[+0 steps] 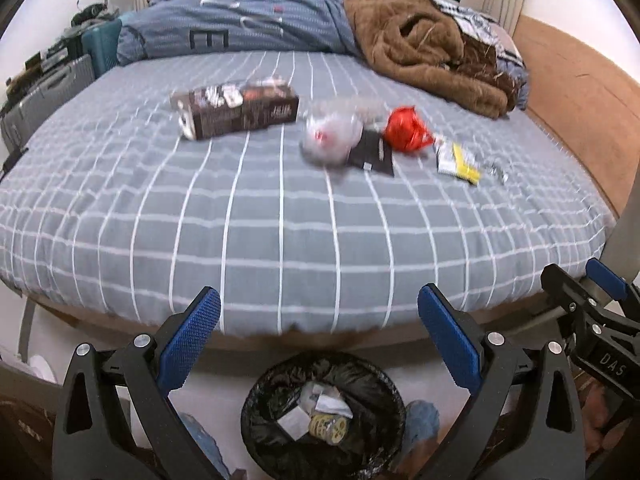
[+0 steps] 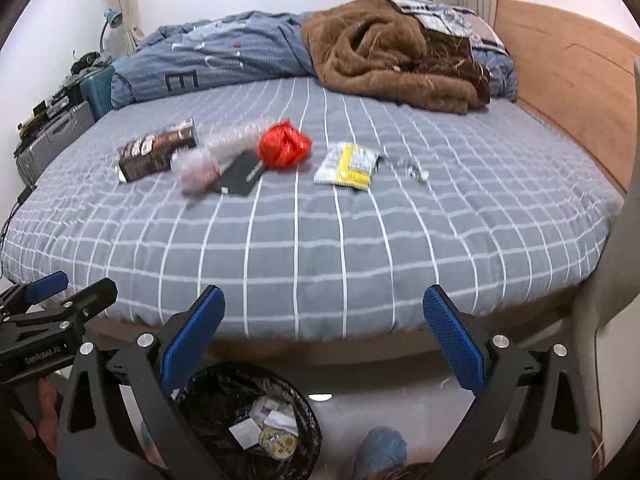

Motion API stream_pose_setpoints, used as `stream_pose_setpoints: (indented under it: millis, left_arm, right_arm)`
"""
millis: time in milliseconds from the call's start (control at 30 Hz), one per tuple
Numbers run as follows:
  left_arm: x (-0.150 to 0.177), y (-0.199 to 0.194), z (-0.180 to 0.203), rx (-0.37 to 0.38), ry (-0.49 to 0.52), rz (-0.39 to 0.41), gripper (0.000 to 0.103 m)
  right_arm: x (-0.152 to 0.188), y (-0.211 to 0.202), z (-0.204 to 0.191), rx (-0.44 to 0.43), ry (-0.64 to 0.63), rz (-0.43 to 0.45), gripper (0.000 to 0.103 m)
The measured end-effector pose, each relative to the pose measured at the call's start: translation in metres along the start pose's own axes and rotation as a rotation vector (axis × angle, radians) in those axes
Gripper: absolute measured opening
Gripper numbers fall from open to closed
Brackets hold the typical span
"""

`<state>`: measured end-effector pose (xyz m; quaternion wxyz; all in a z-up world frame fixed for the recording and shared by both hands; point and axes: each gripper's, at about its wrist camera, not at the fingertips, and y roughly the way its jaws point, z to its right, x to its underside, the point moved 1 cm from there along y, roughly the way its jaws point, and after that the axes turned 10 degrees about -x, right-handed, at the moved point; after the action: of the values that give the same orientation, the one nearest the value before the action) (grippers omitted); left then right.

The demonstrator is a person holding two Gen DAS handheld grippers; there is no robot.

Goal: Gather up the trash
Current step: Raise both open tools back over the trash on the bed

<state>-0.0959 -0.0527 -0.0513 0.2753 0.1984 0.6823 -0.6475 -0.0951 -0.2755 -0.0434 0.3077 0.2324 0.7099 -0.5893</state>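
Observation:
Trash lies in a row on the grey checked bed [image 1: 280,240]: a dark carton [image 1: 236,110], a clear plastic cup [image 1: 332,136], a black card [image 1: 372,152], a crumpled red bag [image 1: 406,130], a yellow-white wrapper [image 1: 458,160] and a small foil scrap [image 1: 498,172]. The right wrist view shows the carton [image 2: 156,156], cup [image 2: 200,166], red bag [image 2: 284,144] and wrapper [image 2: 348,164]. A black-lined bin [image 1: 324,416] holding scraps stands on the floor below. My left gripper [image 1: 320,312] and right gripper [image 2: 324,312] are open and empty, held off the bed's near edge above the bin [image 2: 248,424].
A brown fur blanket [image 1: 432,48] and a blue duvet [image 1: 240,20] are piled at the bed's far side. A wooden headboard [image 1: 580,92] runs along the right. Suitcases and clutter [image 1: 48,84] stand at the left. The right gripper also shows in the left wrist view [image 1: 592,300].

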Motion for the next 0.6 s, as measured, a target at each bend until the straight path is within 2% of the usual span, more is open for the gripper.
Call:
stream_pose_setpoints:
  millis: [400, 600]
  left_arm:
    - [-0.046, -0.004, 0.002, 0.009, 0.003, 0.058, 0.097]
    - [-0.064, 0.008, 0.0, 0.007, 0.012, 0.056, 0.097]
  right_arm:
    - [-0.039, 0.004, 0.002, 0.002, -0.003, 0.049, 0.096]
    - [-0.059, 0.016, 0.008, 0.01, 0.003, 0.067, 0.096]
